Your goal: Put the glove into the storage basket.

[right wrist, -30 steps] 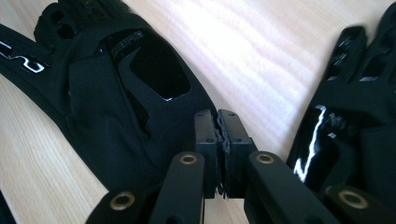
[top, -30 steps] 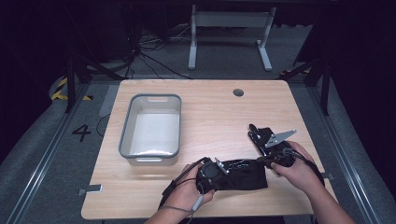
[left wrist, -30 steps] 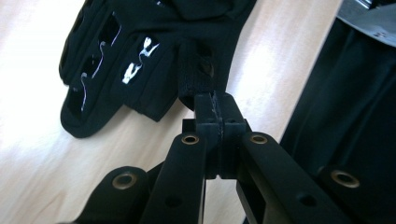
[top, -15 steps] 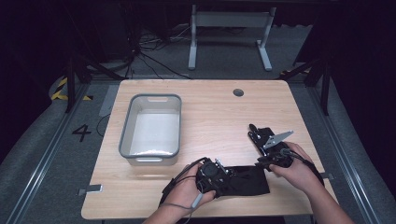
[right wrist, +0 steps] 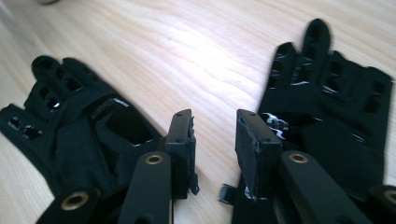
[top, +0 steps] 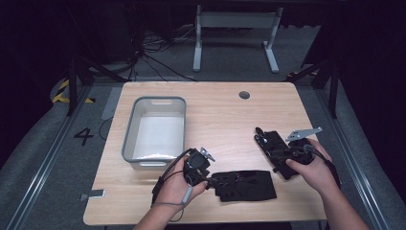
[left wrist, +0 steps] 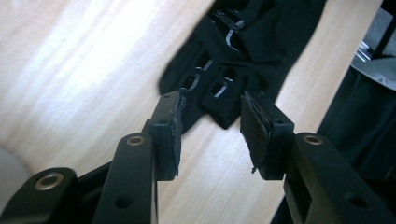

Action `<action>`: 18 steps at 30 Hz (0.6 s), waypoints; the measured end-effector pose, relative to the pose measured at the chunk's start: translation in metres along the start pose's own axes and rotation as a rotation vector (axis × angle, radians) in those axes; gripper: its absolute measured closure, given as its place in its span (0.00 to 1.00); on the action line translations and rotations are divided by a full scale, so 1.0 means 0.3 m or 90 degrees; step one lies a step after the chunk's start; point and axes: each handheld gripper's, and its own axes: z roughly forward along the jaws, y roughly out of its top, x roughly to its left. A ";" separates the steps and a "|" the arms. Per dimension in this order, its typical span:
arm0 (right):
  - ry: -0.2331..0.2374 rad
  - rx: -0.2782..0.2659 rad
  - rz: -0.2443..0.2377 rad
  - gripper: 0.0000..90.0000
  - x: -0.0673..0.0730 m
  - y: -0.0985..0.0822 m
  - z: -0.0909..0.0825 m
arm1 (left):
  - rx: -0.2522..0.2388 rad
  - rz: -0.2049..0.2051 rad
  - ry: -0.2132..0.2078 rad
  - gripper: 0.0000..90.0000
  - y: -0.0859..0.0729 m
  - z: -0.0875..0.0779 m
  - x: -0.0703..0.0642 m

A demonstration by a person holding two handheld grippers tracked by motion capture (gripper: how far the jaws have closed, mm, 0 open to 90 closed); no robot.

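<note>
While both grippers [top: 218, 181] [top: 262, 136] open, hands flank gloves [top: 246, 184].

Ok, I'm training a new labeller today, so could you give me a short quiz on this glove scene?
1. True or false: a glove lies inside the grey bin.
2. How many black gloves lie on the table?
3. The left tongs are: A) shut on a glove; B) open, pressing on nothing; C) shut with nothing between them.

Key: 1 false, the bin holds no glove. 2 two. 3 B.
</note>
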 end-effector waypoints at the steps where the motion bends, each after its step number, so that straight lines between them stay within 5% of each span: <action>1: 0.000 0.000 0.000 0.75 0.000 0.000 0.000 | 0.000 0.000 0.000 0.66 0.000 0.000 0.000; 4: -0.015 -0.015 0.030 0.76 -0.041 -0.010 -0.021 | -0.013 -0.005 0.026 0.63 -0.009 -0.023 0.028; 10: -0.077 -0.003 0.082 0.76 -0.128 -0.047 -0.016 | -0.022 -0.020 0.035 0.60 -0.024 -0.035 0.060; 18: -0.114 0.004 0.128 0.75 -0.203 -0.086 0.011 | -0.030 -0.024 0.050 0.53 -0.036 -0.029 0.086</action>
